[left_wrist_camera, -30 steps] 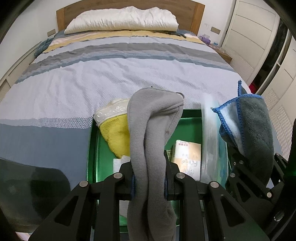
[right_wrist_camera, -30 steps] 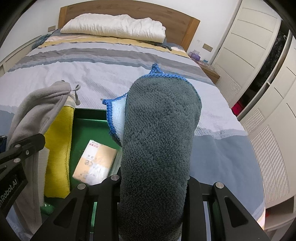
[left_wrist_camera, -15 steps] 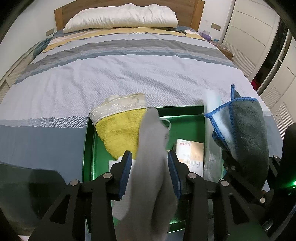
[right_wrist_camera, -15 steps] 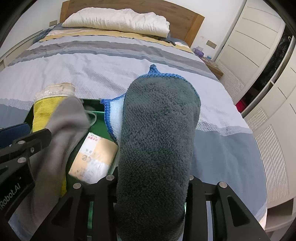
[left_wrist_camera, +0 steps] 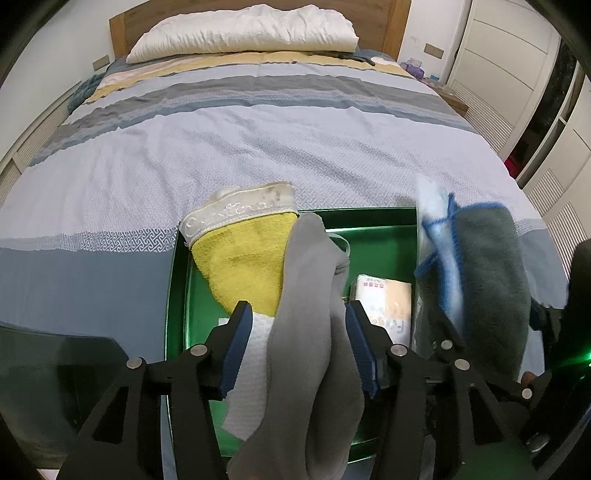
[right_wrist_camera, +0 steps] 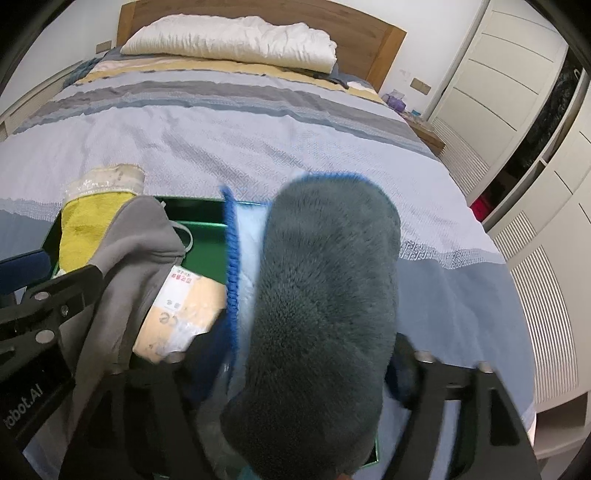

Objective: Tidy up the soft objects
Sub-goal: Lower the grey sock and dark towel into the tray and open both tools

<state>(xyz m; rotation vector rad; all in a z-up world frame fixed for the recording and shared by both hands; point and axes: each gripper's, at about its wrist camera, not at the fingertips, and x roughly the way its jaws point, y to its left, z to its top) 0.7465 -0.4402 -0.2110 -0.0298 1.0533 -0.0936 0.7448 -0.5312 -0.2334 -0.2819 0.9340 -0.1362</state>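
left gripper (left_wrist_camera: 299,332) spread, grey cloth (left_wrist_camera: 310,350) draped loose between its fingers. right gripper (right_wrist_camera: 306,373) spread around dark fleece cloth (right_wrist_camera: 325,295). both over green tray (left_wrist_camera: 177,295) on striped bedspread (left_wrist_camera: 258,147); beyond: pillow (left_wrist_camera: 243,33), headboard (right_wrist_camera: 384,48), white wardrobe (right_wrist_camera: 517,62).

"robot.ai", upside down in white, on the left gripper's black body (right_wrist_camera: 26,402) at near left; red characters too small to read on the tan packet (left_wrist_camera: 384,299) in the green tray (left_wrist_camera: 173,295); embossed script, illegible, on the yellow towel's white band (left_wrist_camera: 236,212).
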